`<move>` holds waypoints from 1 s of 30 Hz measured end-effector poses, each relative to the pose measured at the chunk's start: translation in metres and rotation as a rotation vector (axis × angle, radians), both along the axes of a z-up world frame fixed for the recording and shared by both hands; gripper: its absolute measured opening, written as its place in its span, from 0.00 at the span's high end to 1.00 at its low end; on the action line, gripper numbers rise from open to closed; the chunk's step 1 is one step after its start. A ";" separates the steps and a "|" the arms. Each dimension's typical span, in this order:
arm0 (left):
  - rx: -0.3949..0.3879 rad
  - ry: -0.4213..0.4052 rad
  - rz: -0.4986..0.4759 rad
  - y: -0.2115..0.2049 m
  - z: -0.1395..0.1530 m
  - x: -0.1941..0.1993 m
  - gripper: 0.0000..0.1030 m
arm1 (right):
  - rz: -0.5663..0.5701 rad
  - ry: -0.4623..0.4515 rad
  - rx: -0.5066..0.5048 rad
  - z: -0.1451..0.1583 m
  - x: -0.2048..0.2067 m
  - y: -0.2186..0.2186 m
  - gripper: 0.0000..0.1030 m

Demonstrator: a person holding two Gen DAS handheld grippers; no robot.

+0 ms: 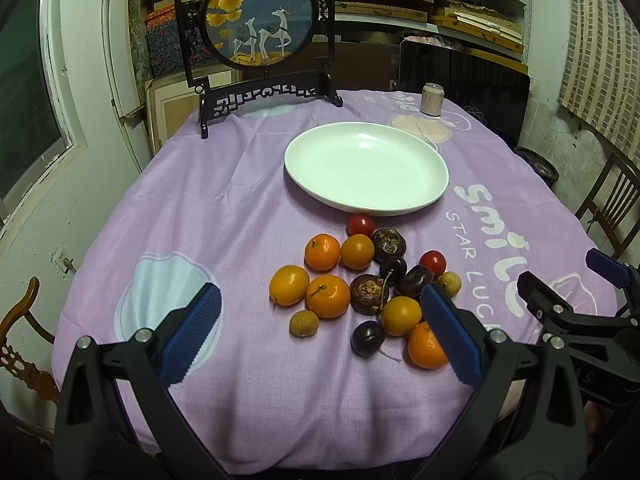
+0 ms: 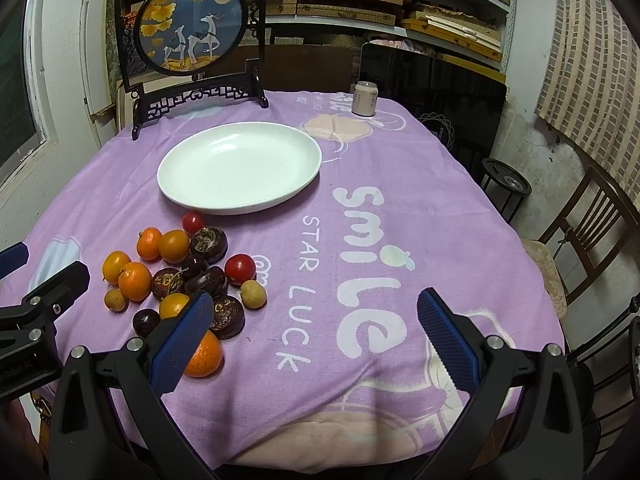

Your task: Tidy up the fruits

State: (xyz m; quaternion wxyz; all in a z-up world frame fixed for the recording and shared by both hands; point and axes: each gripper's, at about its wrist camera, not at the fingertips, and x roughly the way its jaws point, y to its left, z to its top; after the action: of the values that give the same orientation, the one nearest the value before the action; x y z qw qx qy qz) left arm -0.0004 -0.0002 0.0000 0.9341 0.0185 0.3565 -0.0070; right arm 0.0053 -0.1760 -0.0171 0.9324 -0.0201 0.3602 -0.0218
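A pile of small fruits (image 1: 360, 280) lies on the purple tablecloth: several orange tangerines (image 1: 322, 252), red cherry tomatoes (image 1: 360, 225), dark cherries (image 1: 367, 338), brown water chestnuts (image 1: 388, 245) and pale longans (image 1: 304, 323). The pile also shows in the right wrist view (image 2: 180, 276). An empty white plate (image 1: 420, 196) sits just beyond the pile, and it shows in the right wrist view (image 2: 304, 184) too. My left gripper (image 1: 320, 332) is open and empty, low over the near side of the pile. My right gripper (image 2: 316, 332) is open and empty, to the right of the pile.
A framed round deer picture on a black stand (image 1: 260, 20) stands at the table's far left. A small can (image 1: 432, 98) stands at the far edge. A dark screen (image 1: 464, 88) is behind it. Wooden chairs (image 2: 580, 236) flank the table.
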 end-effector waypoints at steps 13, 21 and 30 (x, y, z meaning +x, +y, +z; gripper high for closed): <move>-0.001 0.003 0.000 0.000 0.000 0.000 0.02 | -0.001 0.001 -0.001 -0.001 0.001 0.001 0.01; -0.002 0.005 0.000 0.000 0.000 0.000 0.02 | 0.000 0.002 -0.001 0.001 0.000 0.001 0.01; -0.003 0.008 0.000 0.003 -0.004 -0.001 0.02 | 0.000 0.003 0.000 0.000 -0.002 0.002 0.01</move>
State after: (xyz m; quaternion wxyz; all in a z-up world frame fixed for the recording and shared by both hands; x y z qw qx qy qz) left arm -0.0017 0.0026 -0.0044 0.9328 0.0172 0.3600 -0.0074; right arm 0.0034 -0.1736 -0.0172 0.9318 -0.0203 0.3616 -0.0220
